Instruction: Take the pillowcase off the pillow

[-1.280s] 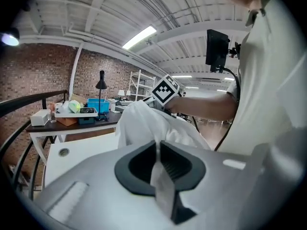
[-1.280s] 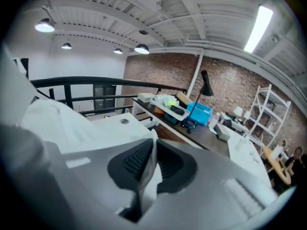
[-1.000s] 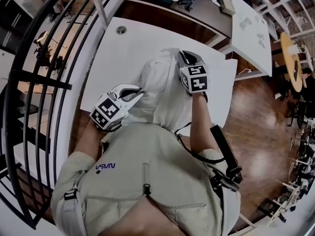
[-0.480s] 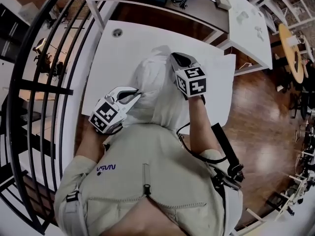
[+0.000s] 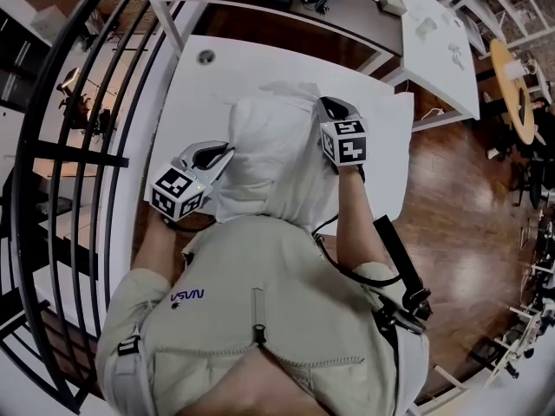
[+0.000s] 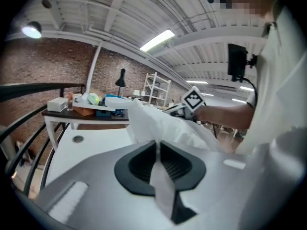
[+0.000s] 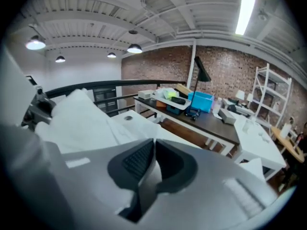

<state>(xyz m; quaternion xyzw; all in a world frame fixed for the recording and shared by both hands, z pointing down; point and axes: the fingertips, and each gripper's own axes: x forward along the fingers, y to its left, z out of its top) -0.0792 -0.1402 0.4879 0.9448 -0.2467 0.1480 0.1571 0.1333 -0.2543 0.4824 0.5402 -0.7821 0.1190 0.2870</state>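
Now L tool (image 5: 221, 152) & R tool (image 5: 328, 107) both pinch white cloth pillowcase (image 5: 264, 146), R jaws just closing tighter on it; it lies stuffed over white table (image 5: 199, 94). Best pull evenly, grips firm, no twist.

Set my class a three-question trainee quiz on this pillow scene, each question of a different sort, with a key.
1. True or false: the left gripper is shut on the white fabric pillowcase.
2. The pillowcase is held above: A a white rectangular table; B a green sofa; C a blue bed.
3. How many grippers pinch the pillowcase?
Key: 1 true. 2 A. 3 two: the right gripper also has the cloth between its jaws, which have just been closing.
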